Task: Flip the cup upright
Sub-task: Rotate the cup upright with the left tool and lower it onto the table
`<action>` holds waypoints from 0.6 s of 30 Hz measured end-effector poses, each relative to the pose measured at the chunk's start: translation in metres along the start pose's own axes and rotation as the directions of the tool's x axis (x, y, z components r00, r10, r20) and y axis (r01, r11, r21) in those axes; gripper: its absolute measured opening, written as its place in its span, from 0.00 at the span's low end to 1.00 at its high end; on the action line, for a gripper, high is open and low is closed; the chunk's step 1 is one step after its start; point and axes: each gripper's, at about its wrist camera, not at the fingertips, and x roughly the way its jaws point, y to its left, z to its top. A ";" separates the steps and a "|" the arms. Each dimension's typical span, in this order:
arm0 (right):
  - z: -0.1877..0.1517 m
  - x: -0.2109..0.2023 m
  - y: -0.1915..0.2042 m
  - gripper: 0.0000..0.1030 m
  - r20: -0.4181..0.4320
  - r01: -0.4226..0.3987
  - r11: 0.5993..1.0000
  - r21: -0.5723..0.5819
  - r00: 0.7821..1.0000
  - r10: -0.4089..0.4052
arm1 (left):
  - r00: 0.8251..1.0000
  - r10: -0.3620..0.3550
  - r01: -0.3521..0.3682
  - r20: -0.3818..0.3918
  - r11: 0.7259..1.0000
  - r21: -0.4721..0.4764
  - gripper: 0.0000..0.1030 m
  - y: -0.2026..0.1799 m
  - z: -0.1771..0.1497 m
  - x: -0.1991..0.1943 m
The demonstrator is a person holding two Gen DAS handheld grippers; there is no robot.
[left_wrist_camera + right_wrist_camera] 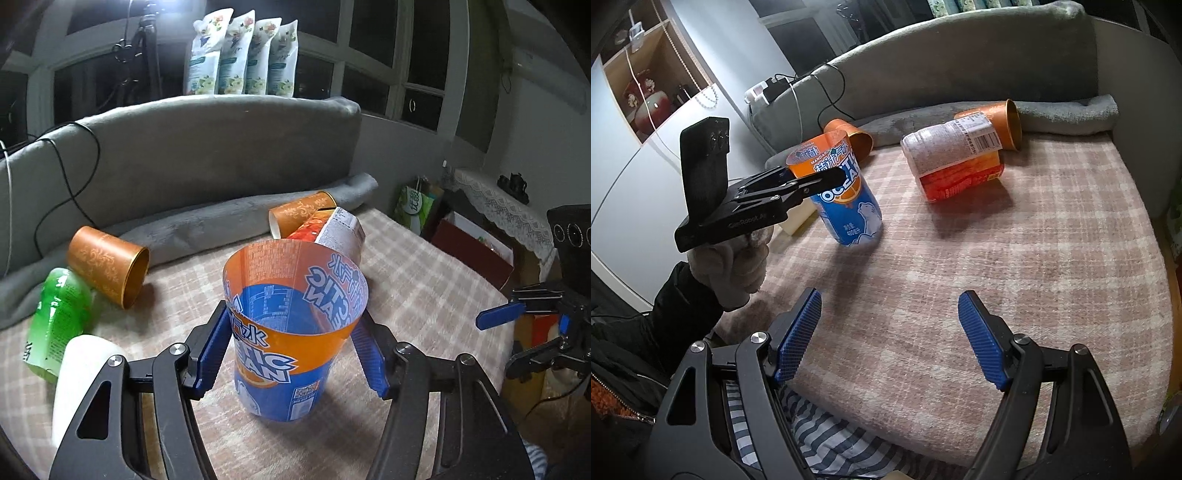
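A blue and orange cup (288, 332) stands mouth up on the plaid cloth (406, 295), tilted a little. My left gripper (291, 350) has its blue pads on both sides of the cup's upper wall and is shut on it. The right wrist view shows the same cup (846, 192) held by the left gripper (812, 182). My right gripper (890, 336) is open and empty above the near part of the cloth (1034, 277); it also shows at the right edge of the left wrist view (517, 332).
Two copper cups (107, 266) (303, 218) lie on their sides. A red and white cup (956, 162) lies on its side mid-cloth. A green cup (55, 314) and a white cup (81, 373) lie at the left. A grey cushion (221, 147) borders the back.
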 end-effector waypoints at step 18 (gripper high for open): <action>0.005 0.003 0.014 0.77 0.019 0.001 1.000 -0.023 1.000 -0.001 | 1.000 0.026 -0.026 0.007 0.999 -0.024 0.61 0.001 -0.009 -0.011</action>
